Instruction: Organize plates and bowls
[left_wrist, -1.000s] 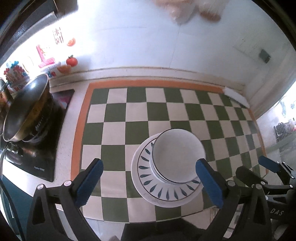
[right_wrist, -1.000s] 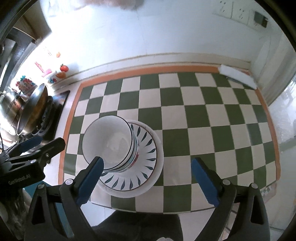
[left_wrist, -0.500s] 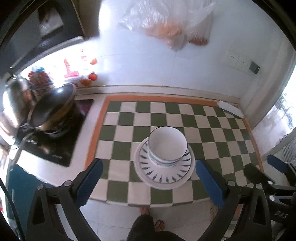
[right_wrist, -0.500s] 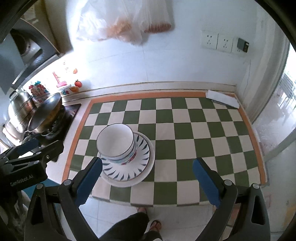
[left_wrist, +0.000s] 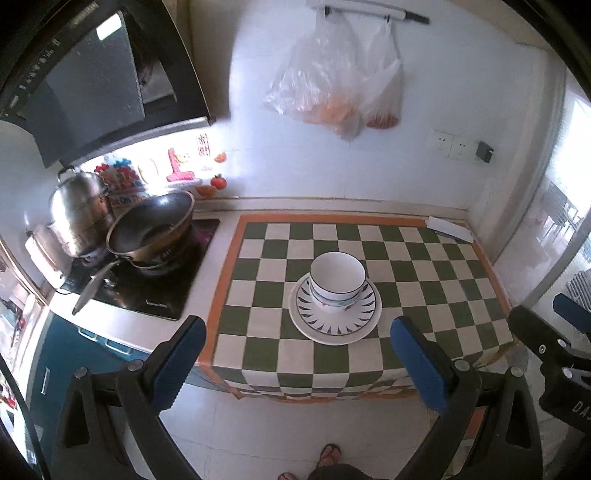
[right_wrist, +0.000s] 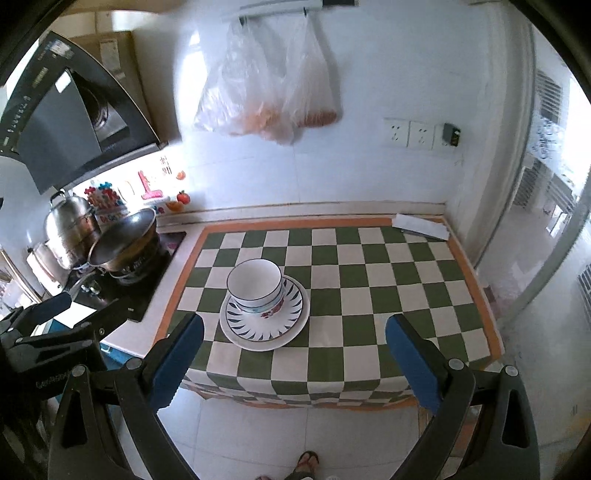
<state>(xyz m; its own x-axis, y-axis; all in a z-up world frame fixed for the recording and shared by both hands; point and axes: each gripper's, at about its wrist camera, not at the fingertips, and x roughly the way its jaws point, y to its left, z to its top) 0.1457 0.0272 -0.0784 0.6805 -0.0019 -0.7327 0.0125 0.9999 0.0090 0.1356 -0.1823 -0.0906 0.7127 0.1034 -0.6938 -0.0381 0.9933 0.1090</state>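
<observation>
A white bowl (left_wrist: 337, 277) with a dark rim stands upright on a white plate (left_wrist: 334, 328) with a blue leaf pattern, on the green and white checkered cloth (left_wrist: 424, 280). The same bowl (right_wrist: 255, 286) and plate (right_wrist: 264, 332) show in the right wrist view. My left gripper (left_wrist: 299, 358) is open and empty, held back off the counter's front edge. My right gripper (right_wrist: 295, 356) is open and empty, also back from the edge.
A wok (left_wrist: 151, 229) and a steel pot (left_wrist: 79, 214) sit on the black stove (left_wrist: 147, 291) at left. Plastic bags (left_wrist: 332, 85) hang on the wall. A white box (right_wrist: 421, 225) lies at the cloth's far right corner. The floor lies below.
Both grippers have pulled up and back from the bowl and plate, which now look smaller and farther. The bowl stays on the plate.
</observation>
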